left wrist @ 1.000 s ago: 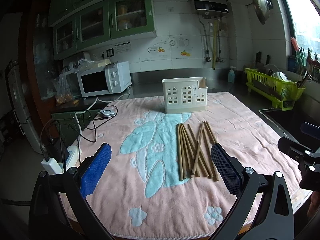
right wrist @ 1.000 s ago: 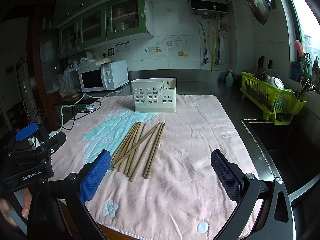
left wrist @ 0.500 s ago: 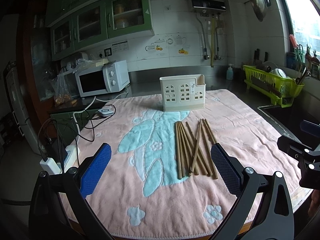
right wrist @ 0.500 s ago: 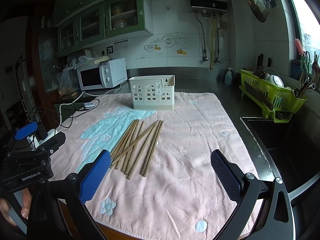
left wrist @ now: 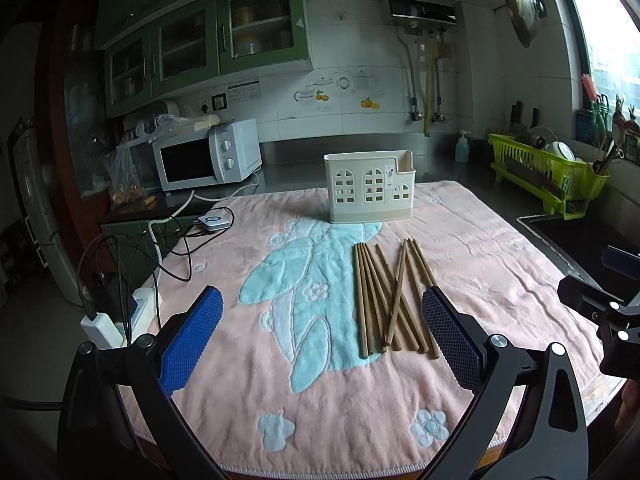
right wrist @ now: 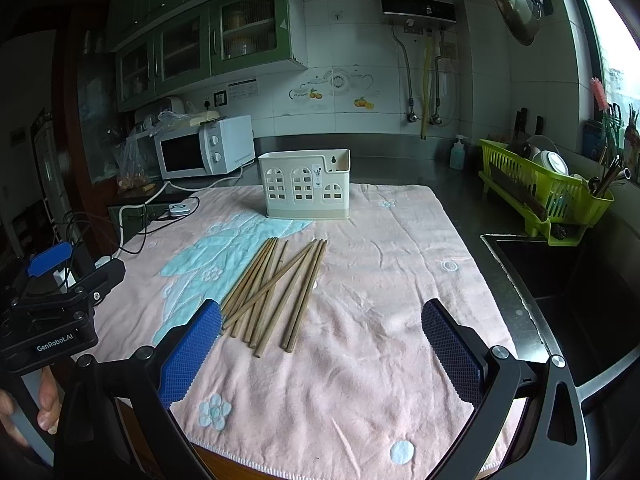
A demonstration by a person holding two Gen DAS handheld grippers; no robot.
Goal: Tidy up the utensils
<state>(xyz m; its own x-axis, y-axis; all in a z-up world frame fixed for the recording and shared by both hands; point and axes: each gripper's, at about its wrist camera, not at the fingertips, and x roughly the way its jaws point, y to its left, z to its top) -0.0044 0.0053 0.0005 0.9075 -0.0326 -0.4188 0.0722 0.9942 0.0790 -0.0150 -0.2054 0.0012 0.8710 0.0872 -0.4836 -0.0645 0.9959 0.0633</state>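
Observation:
Several wooden chopsticks (left wrist: 386, 294) (right wrist: 276, 286) lie in a loose bundle on a pink towel (left wrist: 480, 280) (right wrist: 380, 280), one crossing the others. Behind them a cream utensil holder (left wrist: 369, 188) (right wrist: 306, 184) with window cut-outs stands upright, nothing visible in it. My left gripper (left wrist: 322, 336) hovers open over the towel's near edge, its right pad by the chopsticks' near ends. My right gripper (right wrist: 320, 340) is open too, its left pad next to the near ends. Neither holds anything. Each view catches the other gripper's body at its side edge.
A white microwave (left wrist: 208, 158) and cables with a power strip (left wrist: 120, 316) sit left of the towel. A green dish rack (right wrist: 548, 192) and a dark sink (right wrist: 560, 272) lie to the right. A hand (right wrist: 44, 400) shows at the lower left.
Both views have shifted slightly: the holder and chopsticks sit a little lower and nearer in the frames. Both grippers stay open and nothing on the towel has moved.

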